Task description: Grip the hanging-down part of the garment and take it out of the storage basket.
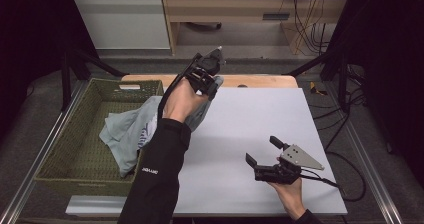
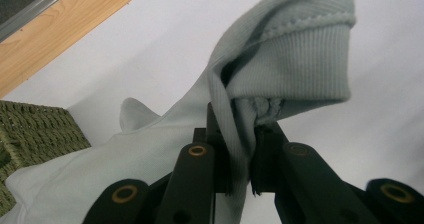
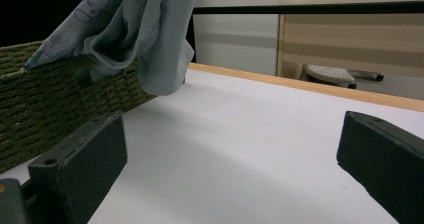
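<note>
Shirt (image 2: 280,59): cuff pinched by left gripper (image 1: 212,64) above basket (image 1: 75,149); right gripper (image 1: 263,153) fingers spread; shirt best lifted clear.

1. A table (image 1: 280,129) with a pale grey-white top carries everything; a light wooden strip runs along its far edge
2. A green woven basket (image 1: 75,154) stands on the table's left part, its right wall along the edge of the white surface
3. A pale grey-blue garment (image 1: 125,131) spills out of the basket over that right wall toward the white top
4. The rest of the white top lies bare
</note>
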A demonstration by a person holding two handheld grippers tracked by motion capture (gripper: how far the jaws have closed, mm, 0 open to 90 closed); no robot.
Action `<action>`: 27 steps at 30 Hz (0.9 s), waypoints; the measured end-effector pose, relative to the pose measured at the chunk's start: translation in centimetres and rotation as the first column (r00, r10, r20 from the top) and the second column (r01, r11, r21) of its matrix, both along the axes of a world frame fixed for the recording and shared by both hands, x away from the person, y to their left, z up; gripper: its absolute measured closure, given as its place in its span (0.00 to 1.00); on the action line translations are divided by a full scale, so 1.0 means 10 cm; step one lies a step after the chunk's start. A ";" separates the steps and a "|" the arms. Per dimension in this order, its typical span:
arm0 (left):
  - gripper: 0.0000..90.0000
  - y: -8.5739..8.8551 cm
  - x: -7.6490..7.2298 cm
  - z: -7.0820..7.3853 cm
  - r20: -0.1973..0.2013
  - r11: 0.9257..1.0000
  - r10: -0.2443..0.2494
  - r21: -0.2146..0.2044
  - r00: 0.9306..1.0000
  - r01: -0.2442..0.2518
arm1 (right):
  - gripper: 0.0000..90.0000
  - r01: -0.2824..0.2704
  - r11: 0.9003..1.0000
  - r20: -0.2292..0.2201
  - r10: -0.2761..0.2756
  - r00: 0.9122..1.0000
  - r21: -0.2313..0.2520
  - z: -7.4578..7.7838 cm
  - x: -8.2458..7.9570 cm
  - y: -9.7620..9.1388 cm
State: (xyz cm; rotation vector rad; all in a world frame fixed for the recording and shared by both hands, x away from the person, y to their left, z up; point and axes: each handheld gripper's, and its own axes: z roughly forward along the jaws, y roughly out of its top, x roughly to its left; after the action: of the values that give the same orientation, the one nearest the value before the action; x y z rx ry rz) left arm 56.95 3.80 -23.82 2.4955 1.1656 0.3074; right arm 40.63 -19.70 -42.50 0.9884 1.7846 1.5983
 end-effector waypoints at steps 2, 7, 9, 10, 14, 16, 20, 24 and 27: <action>0.90 0.00 0.00 0.00 -0.002 1.000 0.000 -0.001 1.000 0.000 | 0.00 0.004 1.000 0.009 -0.004 1.000 -0.004 0.00 0.01 -0.01; 0.90 0.01 0.01 0.01 -0.001 1.000 0.002 -0.003 1.000 -0.002 | 0.00 0.002 1.000 0.006 -0.002 1.000 -0.002 0.02 0.02 -0.02; 0.90 0.01 0.01 0.01 -0.002 1.000 -0.001 0.000 1.000 0.001 | 0.00 0.006 1.000 -0.007 -0.006 1.000 0.006 0.03 0.02 -0.01; 0.90 0.01 0.01 0.01 0.000 1.000 0.002 -0.002 1.000 -0.002 | 0.00 0.001 1.000 0.011 -0.001 1.000 0.003 0.02 0.04 -0.02; 0.90 0.01 0.01 0.02 0.000 1.000 -0.004 0.005 1.000 0.004 | 0.00 -0.007 1.000 0.017 0.007 1.000 -0.010 0.04 0.06 -0.02; 0.90 0.01 0.01 0.02 -0.001 1.000 0.001 0.000 1.000 -0.001 | 0.00 -0.004 1.000 0.021 0.004 1.000 -0.002 0.06 0.08 -0.01; 0.90 0.02 0.01 0.03 -0.001 1.000 -0.003 0.002 1.000 0.003 | 0.00 -0.009 1.000 0.018 0.009 1.000 0.015 0.11 0.12 0.07; 0.90 0.02 0.01 0.03 -0.002 1.000 -0.006 0.003 1.000 0.006 | 0.00 -0.010 1.000 0.016 0.009 1.000 0.022 0.15 0.15 0.12; 0.90 0.03 0.01 0.04 -0.001 1.000 -0.006 0.003 1.000 0.006 | 0.00 -0.018 1.000 0.022 0.018 1.000 0.015 0.18 0.19 0.19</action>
State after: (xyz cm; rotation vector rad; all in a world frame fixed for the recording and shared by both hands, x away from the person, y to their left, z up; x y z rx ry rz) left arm 57.04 4.08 -23.43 2.5013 1.1592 0.3066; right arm 42.51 -17.84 -40.74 0.9613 1.7738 1.6302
